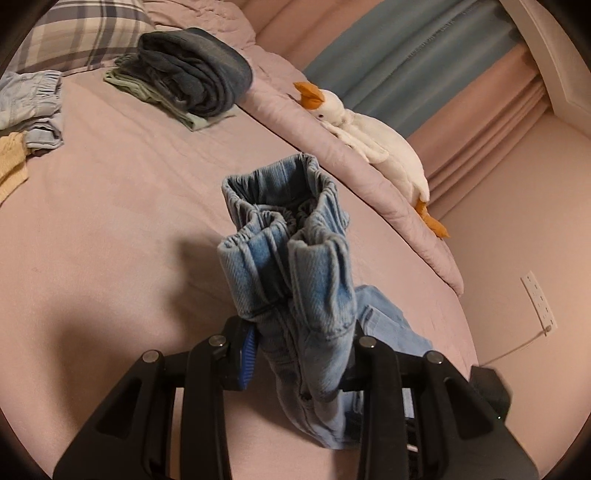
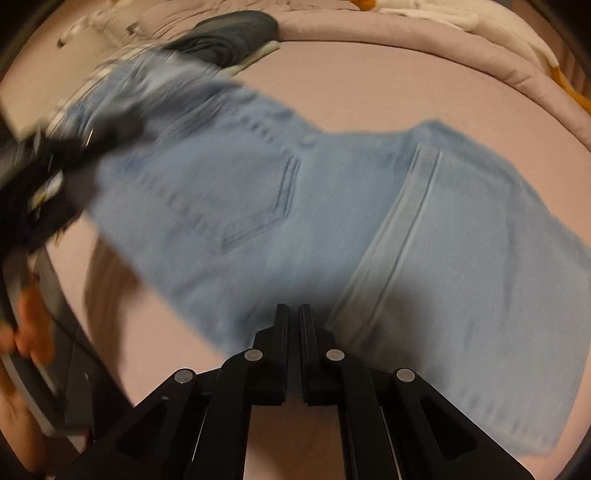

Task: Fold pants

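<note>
Light blue jeans (image 2: pixel 303 206) lie spread on the pink bed sheet (image 2: pixel 351 85), back pocket up, legs folded over at the right. My left gripper (image 1: pixel 301 343) is shut on the bunched elastic waistband (image 1: pixel 288 236) and holds it lifted above the bed; it also shows, blurred, at the left of the right wrist view (image 2: pixel 55 166). My right gripper (image 2: pixel 294 314) is shut with its tips at the near edge of the jeans; whether it pinches the fabric is unclear.
A stack of folded dark and green garments (image 1: pixel 192 81) sits at the back of the bed. Loose clothes (image 1: pixel 29 110) lie at the left. A plush duck (image 1: pixel 369 140) rests on the rolled pink quilt (image 1: pixel 332 147). A plaid pillow (image 1: pixel 81 33) is behind.
</note>
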Demonstrator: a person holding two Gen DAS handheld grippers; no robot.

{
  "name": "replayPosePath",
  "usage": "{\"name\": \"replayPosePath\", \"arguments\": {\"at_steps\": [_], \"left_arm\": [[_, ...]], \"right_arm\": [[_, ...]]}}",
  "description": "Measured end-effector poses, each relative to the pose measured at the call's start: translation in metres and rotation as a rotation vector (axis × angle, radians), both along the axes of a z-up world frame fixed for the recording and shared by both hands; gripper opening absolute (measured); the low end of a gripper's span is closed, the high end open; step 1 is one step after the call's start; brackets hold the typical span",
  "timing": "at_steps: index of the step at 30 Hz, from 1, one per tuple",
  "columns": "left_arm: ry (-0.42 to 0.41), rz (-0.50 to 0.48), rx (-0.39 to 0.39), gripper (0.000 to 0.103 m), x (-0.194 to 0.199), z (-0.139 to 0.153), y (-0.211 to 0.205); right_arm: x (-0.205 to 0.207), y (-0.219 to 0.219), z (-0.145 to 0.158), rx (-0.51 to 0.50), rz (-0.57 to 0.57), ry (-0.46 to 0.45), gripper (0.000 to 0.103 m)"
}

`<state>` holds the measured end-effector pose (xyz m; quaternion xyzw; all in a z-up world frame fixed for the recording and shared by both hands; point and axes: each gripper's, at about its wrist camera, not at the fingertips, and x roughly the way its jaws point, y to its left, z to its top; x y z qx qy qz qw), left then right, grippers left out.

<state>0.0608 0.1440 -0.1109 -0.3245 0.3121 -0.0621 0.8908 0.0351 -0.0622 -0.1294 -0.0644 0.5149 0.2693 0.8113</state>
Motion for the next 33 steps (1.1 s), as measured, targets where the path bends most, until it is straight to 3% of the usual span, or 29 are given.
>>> {"name": "replayPosePath", "arguments": {"at_steps": [2, 6, 9, 11, 14, 17, 18, 19, 20, 22, 23, 27, 28, 30, 31, 32, 33], "left_arm": [[-0.014, -0.004, 0.010, 0.032, 0.000, 0.004, -0.006], [-0.052, -0.034, 0.026, 0.031, 0.000, 0.021, -0.014], [-0.091, -0.075, 0.053, 0.031, 0.001, 0.034, -0.029], [-0.116, -0.111, 0.060, 0.031, 0.005, 0.043, -0.046], [-0.149, -0.186, 0.107, 0.031, 0.013, 0.054, -0.079], [-0.167, -0.279, 0.154, 0.031, 0.021, 0.055, -0.117], [-0.164, -0.303, 0.168, 0.031, 0.024, 0.052, -0.128], [-0.158, -0.329, 0.180, 0.031, 0.026, 0.048, -0.139], [-0.144, -0.367, 0.190, 0.031, 0.031, 0.042, -0.152], [-0.107, -0.457, 0.203, 0.031, 0.040, 0.029, -0.172], [-0.081, -0.501, 0.231, 0.034, 0.043, 0.020, -0.186], [0.015, -0.583, 0.327, 0.034, 0.050, -0.005, -0.213], [0.015, -0.594, 0.324, 0.038, 0.047, -0.006, -0.211], [0.000, -0.637, 0.247, 0.065, 0.042, -0.004, -0.204], [0.004, -0.655, 0.190, 0.085, 0.040, -0.003, -0.198], [0.009, -0.645, 0.180, 0.094, 0.036, -0.003, -0.196], [0.005, -0.629, 0.182, 0.092, 0.033, -0.003, -0.193]], "right_arm": [[-0.009, -0.005, -0.008, 0.032, -0.007, -0.032, 0.004], [-0.009, -0.033, 0.001, 0.208, -0.068, 0.093, 0.005], [-0.018, -0.063, 0.018, 0.304, -0.108, 0.036, 0.018], [-0.013, -0.093, 0.019, 0.362, -0.196, 0.020, 0.023], [0.005, -0.121, 0.002, 0.384, -0.325, 0.090, 0.023], [0.006, -0.146, -0.010, 0.632, -0.419, 0.169, 0.023], [0.004, -0.155, -0.016, 0.748, -0.452, 0.195, 0.028], [0.003, -0.169, -0.021, 0.882, -0.481, 0.219, 0.043], [0.001, -0.183, -0.028, 1.045, -0.505, 0.250, 0.051], [0.001, -0.199, -0.036, 1.224, -0.517, 0.288, 0.068], [0.001, -0.204, -0.040, 1.282, -0.510, 0.314, 0.070], [-0.003, -0.205, -0.051, 1.354, -0.520, 0.368, 0.071], [-0.006, -0.209, -0.051, 1.370, -0.527, 0.369, 0.073], [0.000, -0.202, -0.048, 1.312, -0.538, 0.377, 0.073], [0.000, -0.199, -0.045, 1.271, -0.528, 0.386, 0.073], [0.005, -0.194, -0.043, 1.226, -0.522, 0.397, 0.073], [0.020, -0.196, -0.039, 1.185, -0.517, 0.400, 0.073]]}}
